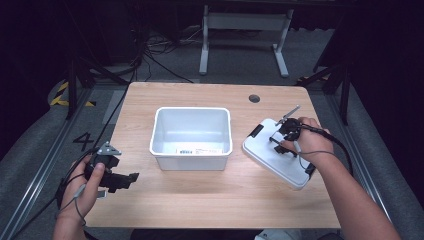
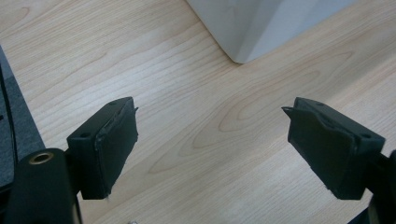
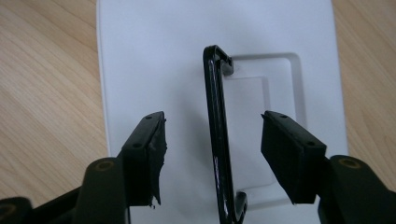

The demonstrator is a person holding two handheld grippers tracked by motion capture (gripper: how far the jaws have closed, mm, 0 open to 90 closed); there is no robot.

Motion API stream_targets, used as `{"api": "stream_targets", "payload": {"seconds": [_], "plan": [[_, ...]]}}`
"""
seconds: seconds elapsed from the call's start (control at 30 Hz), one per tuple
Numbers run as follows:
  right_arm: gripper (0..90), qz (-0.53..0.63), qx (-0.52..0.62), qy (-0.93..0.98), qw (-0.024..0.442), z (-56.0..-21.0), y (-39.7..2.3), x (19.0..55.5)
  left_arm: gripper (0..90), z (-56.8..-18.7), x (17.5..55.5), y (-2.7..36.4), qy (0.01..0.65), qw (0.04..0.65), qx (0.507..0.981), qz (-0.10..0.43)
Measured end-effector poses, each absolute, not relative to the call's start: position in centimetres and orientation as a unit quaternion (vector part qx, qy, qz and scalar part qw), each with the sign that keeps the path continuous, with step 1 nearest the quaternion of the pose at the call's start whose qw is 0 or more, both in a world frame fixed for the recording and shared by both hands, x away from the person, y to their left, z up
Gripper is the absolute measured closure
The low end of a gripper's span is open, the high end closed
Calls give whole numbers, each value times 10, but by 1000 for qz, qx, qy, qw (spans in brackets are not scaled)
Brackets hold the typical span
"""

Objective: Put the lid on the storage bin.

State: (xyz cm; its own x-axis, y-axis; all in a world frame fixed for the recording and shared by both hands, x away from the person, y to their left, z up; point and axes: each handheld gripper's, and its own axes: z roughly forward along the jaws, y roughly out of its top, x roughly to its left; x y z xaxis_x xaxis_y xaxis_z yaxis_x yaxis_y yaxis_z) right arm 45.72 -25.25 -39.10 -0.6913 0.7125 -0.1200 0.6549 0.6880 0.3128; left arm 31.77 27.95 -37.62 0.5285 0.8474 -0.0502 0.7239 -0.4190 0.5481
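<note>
Wooden table (image 1: 200,200): white lid (image 1: 270,155) lies flat right of the empty bin (image 1: 191,137). My right claw (image 3: 212,140) stands open, straddling the raised black handle (image 3: 215,130) without contact. Lid appears light, rigid, smooth plastic; grip the handle mid-span. Left claw (image 2: 212,140) open, idle.

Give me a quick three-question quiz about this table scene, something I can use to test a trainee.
1. True or false: the right tongs are clamped shut on the lid's black handle.
2. Multiple choice: where does the white lid lie? A) inside the tub, B) on the table to the right of the tub, C) on the floor.
3. Fill in: the left tongs hover open over bare ______.

Key:
1. False. The handle stands between the open jaws, with gaps on both sides.
2. B. It lies flat beside the white tub.
3. Table.
</note>
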Motion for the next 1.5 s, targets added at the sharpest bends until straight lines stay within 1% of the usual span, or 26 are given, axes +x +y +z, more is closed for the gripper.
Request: {"api": "stream_targets", "payload": {"seconds": [0.17, 0.2, 0.27, 0.37, 0.43, 0.47, 0.57, 0.67, 0.83, 1.07, 1.17, 1.5], "plan": [[440, 106, 373, 915, 110, -400, -250, 462, 164, -376, 318, 280, 470, 261, 835, 117], [464, 99, 371, 917, 109, -403, -248, 464, 164, -376, 318, 280, 470, 261, 835, 117], [480, 97, 371, 917, 107, -404, -248, 464, 164, -377, 318, 280, 469, 262, 835, 116], [552, 85, 367, 920, 109, -406, -246, 467, 164, -377, 319, 280, 469, 261, 836, 117], [628, 85, 360, 922, 117, -405, -245, 467, 164, -377, 319, 280, 469, 261, 836, 117], [649, 84, 357, 922, 125, -404, -245, 468, 164, -377, 318, 280, 470, 261, 835, 117], [776, 79, 353, 923, 133, -401, -245, 467, 164, -377, 319, 281, 470, 262, 834, 118], [835, 70, 345, 925, 140, -398, -247, 468, 164, -377, 319, 281, 470, 262, 835, 119], [839, 73, 331, 928, 157, -393, -248, 469, 164, -377, 319, 281, 470, 262, 835, 119], [841, 75, 325, 929, 160, -381, -251, 468, 164, -378, 319, 281, 467, 261, 836, 118], [839, 82, 325, 928, 160, -365, -252, 467, 164, -378, 319, 281, 470, 263, 834, 118], [838, 91, 317, 930, 160, -333, -247, 462, 164, -379, 319, 281, 467, 262, 836, 117]]}}
